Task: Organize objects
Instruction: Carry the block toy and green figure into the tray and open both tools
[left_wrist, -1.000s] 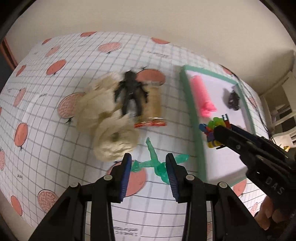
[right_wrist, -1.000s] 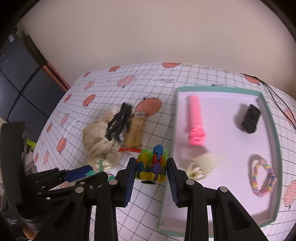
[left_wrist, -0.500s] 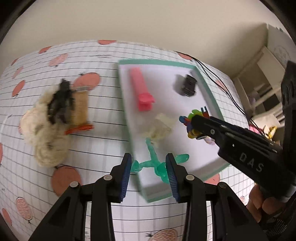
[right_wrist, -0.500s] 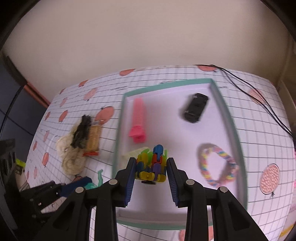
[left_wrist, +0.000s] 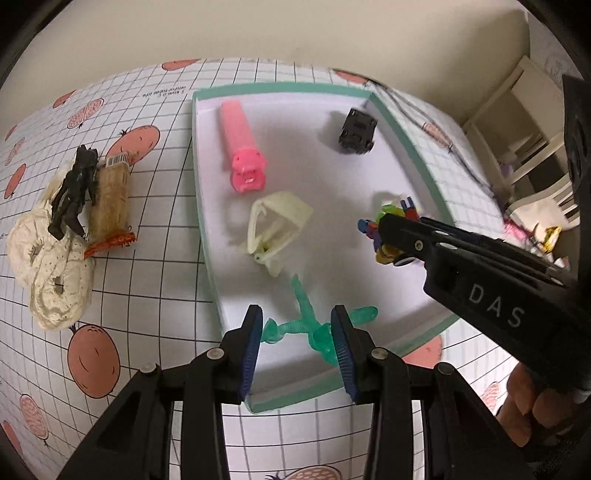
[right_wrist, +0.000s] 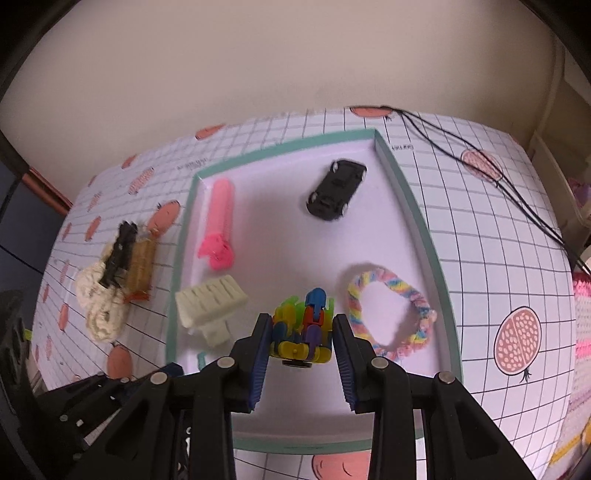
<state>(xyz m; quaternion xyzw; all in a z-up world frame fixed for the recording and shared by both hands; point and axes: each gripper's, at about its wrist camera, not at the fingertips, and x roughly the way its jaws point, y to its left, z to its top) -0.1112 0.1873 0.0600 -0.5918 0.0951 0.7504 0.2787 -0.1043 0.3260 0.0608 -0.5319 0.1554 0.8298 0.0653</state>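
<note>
2 toys are held over the tray (left_wrist: 406, 122) — the left gripper (left_wrist: 297, 332) has its blue pads clamped on a green figure (left_wrist: 314, 325) above the tray's near left corner, and the right gripper (right_wrist: 301, 339) is clamped on a multicoloured block toy (right_wrist: 301, 326) above the tray's near middle. In the left wrist view the right gripper (left_wrist: 384, 236) reaches in from the right with the block toy (left_wrist: 388, 218) at its tip, and fingers of the person's hand (left_wrist: 528, 398) show at the lower right.

On the tray's white floor lie 4 more things: a pink dispenser (right_wrist: 219, 225) along the left wall, a black toy car (right_wrist: 336, 190) toward the far right corner, a cream hair clip (right_wrist: 210, 304) near the left wall toward the near side, and a pastel braided loop (right_wrist: 391, 312) by the right wall.

Left of the tray, on the grid-patterned tablecloth (right_wrist: 480, 236) with its fruit prints, a pile sits apart — a cream cloth bundle (left_wrist: 51, 266), a black figure (left_wrist: 74, 192) lying across its far end, and a tan packet (left_wrist: 110, 203) with a red edge just beside the figure. Black cables (right_wrist: 509, 192) run across the cloth's far right corner.
</note>
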